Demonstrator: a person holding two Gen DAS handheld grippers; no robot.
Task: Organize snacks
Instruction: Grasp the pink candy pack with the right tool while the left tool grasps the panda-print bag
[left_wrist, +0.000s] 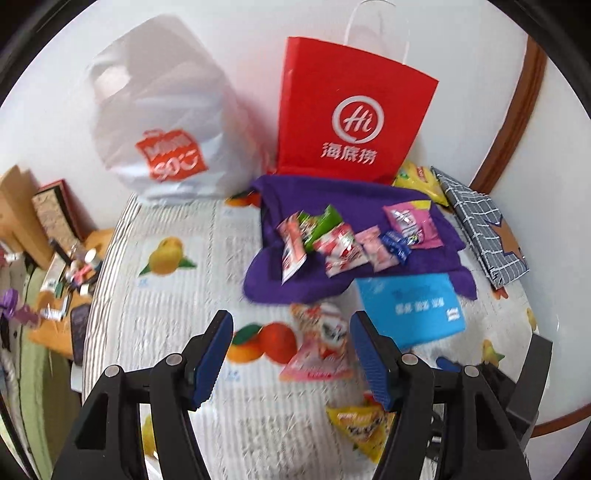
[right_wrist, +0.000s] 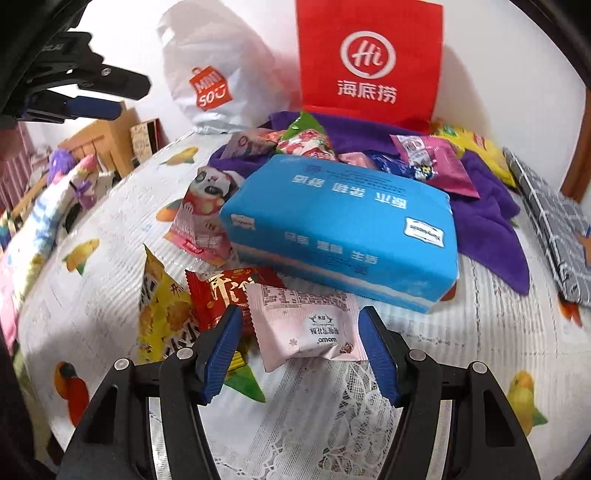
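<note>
The pink snack packet (right_wrist: 308, 328), flat and glossy, is seen just in front of the blue tissue pack (right_wrist: 343, 229), between the spread fingers of the right claw (right_wrist: 300, 354), untouched. Behind the pack, crinkled wrappers (left_wrist: 343, 240) lie on a fuzzy purple cloth (left_wrist: 369, 199); their print is blurred. The left claw (left_wrist: 291, 354) is spread, empty, above a panda-printed packet (left_wrist: 321, 343). The red paper bag (right_wrist: 369, 55) is cut off at the top.

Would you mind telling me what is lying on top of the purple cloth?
On the purple cloth lie several small snack packets: red-and-white, green, pink and dark blue. The blue tissue pack covers its near edge, and whatever is beneath the cloth is hidden.
</note>
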